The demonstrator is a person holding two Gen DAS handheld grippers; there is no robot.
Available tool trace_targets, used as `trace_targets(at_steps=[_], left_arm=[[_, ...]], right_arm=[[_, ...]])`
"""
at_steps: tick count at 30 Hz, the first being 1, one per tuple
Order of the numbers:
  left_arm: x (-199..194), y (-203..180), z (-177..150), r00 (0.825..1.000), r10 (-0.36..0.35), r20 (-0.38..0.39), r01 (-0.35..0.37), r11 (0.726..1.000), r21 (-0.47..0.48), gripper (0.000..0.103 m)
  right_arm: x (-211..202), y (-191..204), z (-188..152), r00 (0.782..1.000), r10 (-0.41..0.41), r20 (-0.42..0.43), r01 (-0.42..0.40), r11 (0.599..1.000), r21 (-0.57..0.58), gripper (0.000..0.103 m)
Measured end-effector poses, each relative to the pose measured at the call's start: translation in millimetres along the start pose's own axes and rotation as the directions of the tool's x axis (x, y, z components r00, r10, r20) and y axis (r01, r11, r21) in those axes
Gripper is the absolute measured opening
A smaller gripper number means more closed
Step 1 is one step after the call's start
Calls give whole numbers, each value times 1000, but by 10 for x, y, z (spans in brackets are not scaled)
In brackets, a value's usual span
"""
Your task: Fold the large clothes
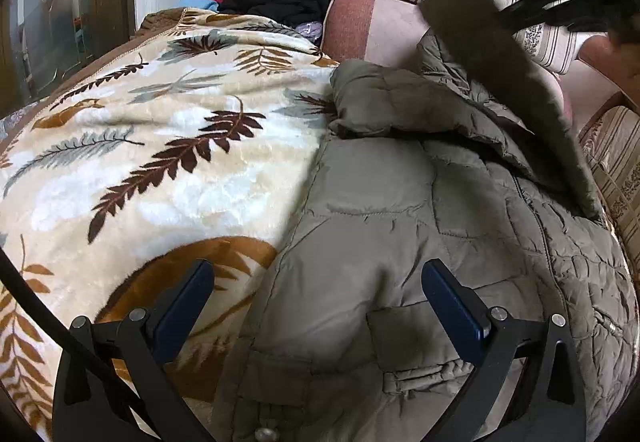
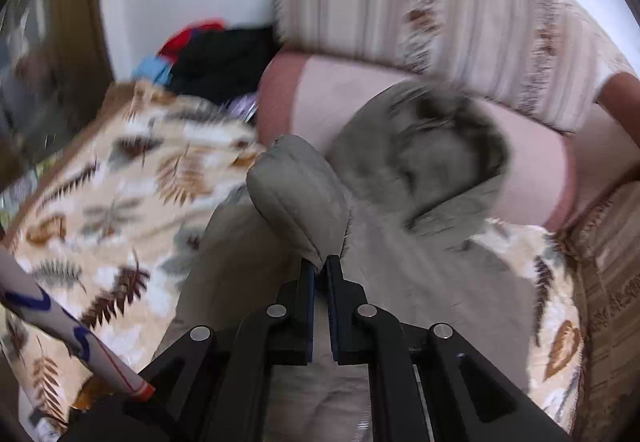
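We are folding a grey-green padded coat (image 1: 400, 202) that lies in the lower right of the left wrist view, spread over a leaf-print blanket (image 1: 160, 146) on a sofa (image 1: 384, 22). Our right gripper (image 2: 320, 268) is pressed together on the end of a sleeve (image 2: 296, 194), which stands up at the centre of the right wrist view; the blur there suggests we are sweeping it across. Our left gripper (image 1: 316, 282) is spread wide with nothing between its fingers, hanging over the coat's lower body near a pocket flap (image 1: 400, 326). To do this fold well, we judge the sleeve should be carried flat over the body and laid straight, without dragging the whole coat along. The left gripper could press down on the body to anchor it. The padding is bulky and slippery, so we should hold the pinch until the sleeve rests, or it may spring back. The furry hood (image 2: 440, 146) in the upper middle should stay clear of the fold.
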State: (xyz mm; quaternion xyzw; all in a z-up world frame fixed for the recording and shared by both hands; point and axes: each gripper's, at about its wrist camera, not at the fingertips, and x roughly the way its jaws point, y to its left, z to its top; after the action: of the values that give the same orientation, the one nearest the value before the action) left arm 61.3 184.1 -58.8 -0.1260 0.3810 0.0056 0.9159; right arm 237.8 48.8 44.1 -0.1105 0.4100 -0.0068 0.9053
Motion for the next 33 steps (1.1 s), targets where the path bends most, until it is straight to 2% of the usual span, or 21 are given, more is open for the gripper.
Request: trace_targets(at_steps=[5, 11, 17, 19, 21, 23, 24, 26, 28, 29, 32, 33], left_arm=[[-45, 89, 31, 1000, -2, -9, 2, 999, -33, 103], [-36, 137, 26, 1000, 1, -30, -3, 998, -57, 103], [-60, 120, 28, 1000, 21, -7, -21, 999, -40, 103], [-60, 118, 22, 1000, 23, -9, -24, 999, -38, 103], [-58, 131, 26, 1000, 16, -20, -17, 999, -49, 103], [-71, 163, 31, 999, -3, -32, 1, 998, -65, 103], [-90, 164, 27, 1000, -8, -31, 6, 998, -69, 103], [-122, 188, 25, 1000, -6, -27, 4, 997, -77, 103], [-140, 200, 28, 1000, -9, -29, 7, 997, -80, 103], [-145, 204, 31, 1000, -11, -29, 9, 997, -81, 103], [-156, 217, 45, 1000, -15, -26, 13, 996, -83, 103], [-158, 220, 51, 1000, -16, -26, 14, 996, -83, 103]], right_arm=[[418, 334, -186, 996, 43, -82, -46, 998, -40, 6], [799, 426, -404, 981, 84, -172, -90, 996, -27, 6], [1075, 537, -587, 973, 42, -228, -56, 997, -55, 9], [1004, 581, -594, 978, 21, -206, -40, 995, -88, 19], [873, 614, -581, 983, 27, -181, -46, 994, -104, 48], [606, 626, -539, 994, 35, -106, -47, 992, -119, 63], [531, 621, -522, 996, 36, -83, -46, 992, -119, 66], [368, 564, -453, 999, 35, -28, -38, 994, -105, 66], [368, 509, -388, 1000, 1, -12, -2, 996, -87, 66], [435, 468, -357, 1000, -21, -22, 20, 997, -75, 65], [744, 363, -353, 994, -54, -98, 51, 998, -32, 50], [845, 345, -371, 991, -58, -124, 56, 998, -21, 50]])
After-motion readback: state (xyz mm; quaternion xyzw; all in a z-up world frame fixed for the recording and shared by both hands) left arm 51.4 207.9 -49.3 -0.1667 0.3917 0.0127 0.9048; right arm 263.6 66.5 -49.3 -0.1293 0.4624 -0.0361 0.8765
